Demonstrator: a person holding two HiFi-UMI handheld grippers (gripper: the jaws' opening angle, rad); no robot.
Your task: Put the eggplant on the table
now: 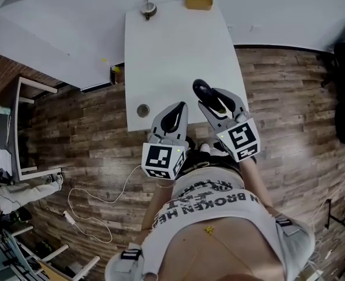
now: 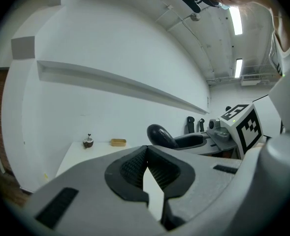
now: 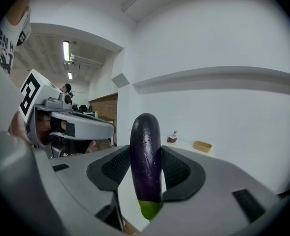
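Nearest, the left hand-held gripper (image 1: 175, 111) hangs over the near edge of the white tabletop (image 1: 172, 45). Its jaws are closed tip to tip, with nothing between them. Just beside it, toward the near right corner, the right hand-held gripper (image 1: 210, 98) grips the eggplant (image 1: 201, 88). Its pads press the dark purple skin from both sides. In the right gripper view the eggplant (image 3: 145, 156) stands upright, green stem end down below the jaws and rounded tip up. It is over the near edge of the tabletop, in the gripper and not lying on the surface. A round hole (image 1: 143, 110) sits by the near left corner. At the far edge stand a small brown pot (image 1: 148, 7) and, near the far right corner, a yellow dish (image 1: 198, 2).
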